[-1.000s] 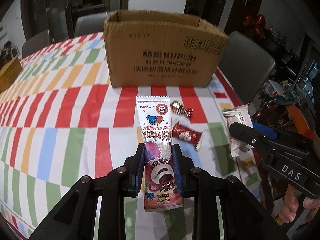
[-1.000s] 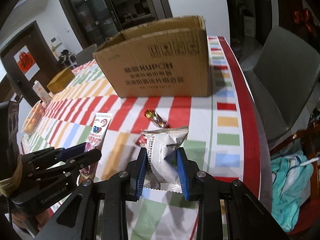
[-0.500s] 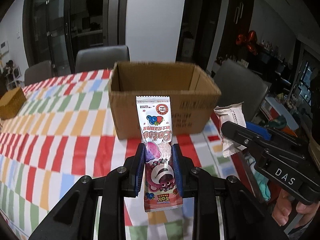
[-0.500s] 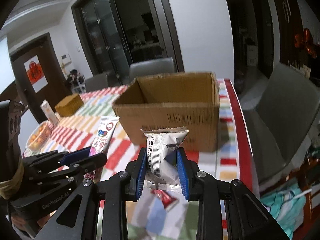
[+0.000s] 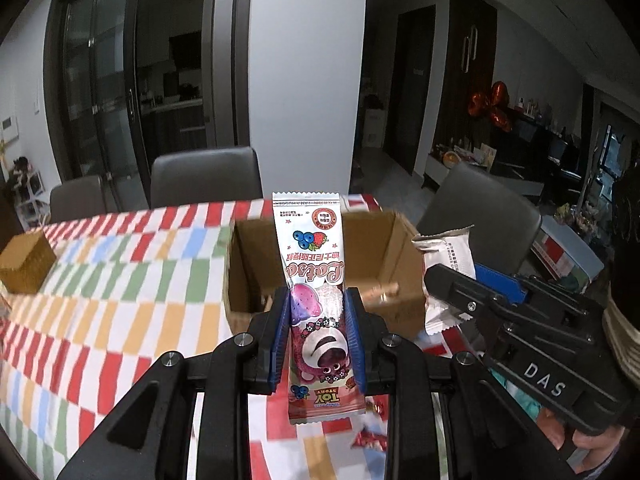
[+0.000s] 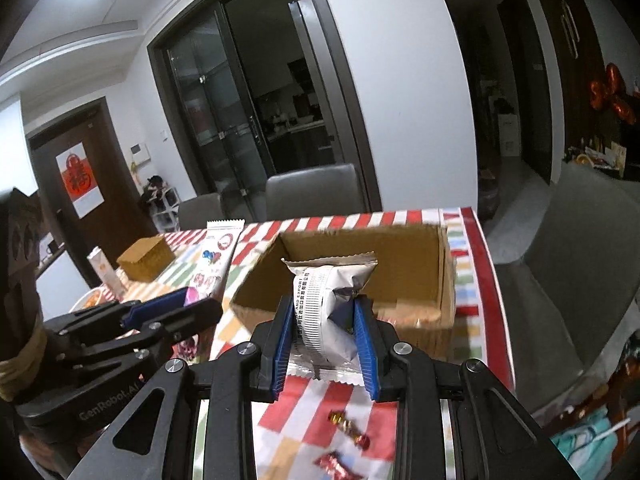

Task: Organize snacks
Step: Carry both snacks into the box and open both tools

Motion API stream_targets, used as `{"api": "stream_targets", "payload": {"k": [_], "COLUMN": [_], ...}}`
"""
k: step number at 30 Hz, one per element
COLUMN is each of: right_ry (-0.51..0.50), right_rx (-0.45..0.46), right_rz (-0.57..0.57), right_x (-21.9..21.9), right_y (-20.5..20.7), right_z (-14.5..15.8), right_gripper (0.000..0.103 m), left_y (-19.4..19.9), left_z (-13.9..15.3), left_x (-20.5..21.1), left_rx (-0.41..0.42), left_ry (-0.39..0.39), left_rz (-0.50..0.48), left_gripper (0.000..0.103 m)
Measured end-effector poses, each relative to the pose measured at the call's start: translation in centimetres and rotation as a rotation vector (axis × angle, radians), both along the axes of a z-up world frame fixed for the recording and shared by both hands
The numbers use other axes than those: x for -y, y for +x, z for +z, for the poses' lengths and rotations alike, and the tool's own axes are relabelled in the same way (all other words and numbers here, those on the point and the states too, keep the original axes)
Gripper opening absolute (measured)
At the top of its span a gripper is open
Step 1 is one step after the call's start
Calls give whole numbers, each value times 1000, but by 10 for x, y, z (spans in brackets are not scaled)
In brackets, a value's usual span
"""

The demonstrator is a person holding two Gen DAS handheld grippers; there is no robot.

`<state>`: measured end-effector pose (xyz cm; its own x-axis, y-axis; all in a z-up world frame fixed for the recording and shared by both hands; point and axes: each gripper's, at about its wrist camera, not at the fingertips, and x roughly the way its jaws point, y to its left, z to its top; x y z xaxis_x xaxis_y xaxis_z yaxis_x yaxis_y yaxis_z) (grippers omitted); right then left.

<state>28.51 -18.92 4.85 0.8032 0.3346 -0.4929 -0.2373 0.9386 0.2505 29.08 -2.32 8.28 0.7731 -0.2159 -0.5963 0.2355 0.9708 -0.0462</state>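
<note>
grippers first: the left gripper (image 5: 317,336) is clamped on a tall pink snack packet (image 5: 313,276) with a bear and berries printed on it, blue pads pressing both long edges, the packet standing upright above the jaws. the right gripper (image 6: 323,336) is closed on a crumpled silver snack bag (image 6: 328,300), pads biting its lower half. both packs hang in the air above the striped tablecloth (image 5: 120,280), just short of the open cardboard box (image 6: 432,264) straight ahead.

the step in hand looks like the carry: two snacks lifted and headed for the box, neither over its mouth for certain yet. the next move would call for bringing each pack past the near wall and above the opening, then parting the jaws so it drops inside; the two tools ride close together, so they need room to avoid knocking each other.

the left wrist view looks into the box and shows something small and pale lying on its floor, too blurred to name. the right wrist view alone shows two wrapped candies (image 6: 348,426) and a red snack wrapper (image 6: 334,467) left on the cloth below, plus a woven box (image 6: 146,258) and a carton (image 6: 105,270) further left.
</note>
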Motion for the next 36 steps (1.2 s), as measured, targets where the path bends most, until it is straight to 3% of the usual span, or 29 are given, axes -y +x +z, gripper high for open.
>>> {"api": "stream_targets", "payload": {"k": [9,21,23,25,26,28,36], "right_ry": [1,-37,-28,-25,-22,-18,-25], "right_rx": [20,-56,-68,-81,-91,-87,-67], "right_rz": [-34,-31,-47,-63,-71,-76,-52], "right_x": [-4,-11,-9,-6,-5,-3,-3], "right_y": [40,82,85,88,89,85,66], "right_z": [8,-6,-10,-13,-15,-16,-13], "right_gripper": [31,31,33,48,50,50,50], "left_y": [48,102,105,104,103,101,68], "left_z": [4,-16,-17,-17,-17,-19,-19], "left_x": [0,1,3,3,2,0,-9], "left_rx": [-26,-111,-115,-106,-105,-106,-100], "left_ry": [-24,-18,-5,17,23,26,28], "left_rz": [-9,-7,-9,11,14,17,29], "left_gripper": [27,28,35,38,40,46,51]}}
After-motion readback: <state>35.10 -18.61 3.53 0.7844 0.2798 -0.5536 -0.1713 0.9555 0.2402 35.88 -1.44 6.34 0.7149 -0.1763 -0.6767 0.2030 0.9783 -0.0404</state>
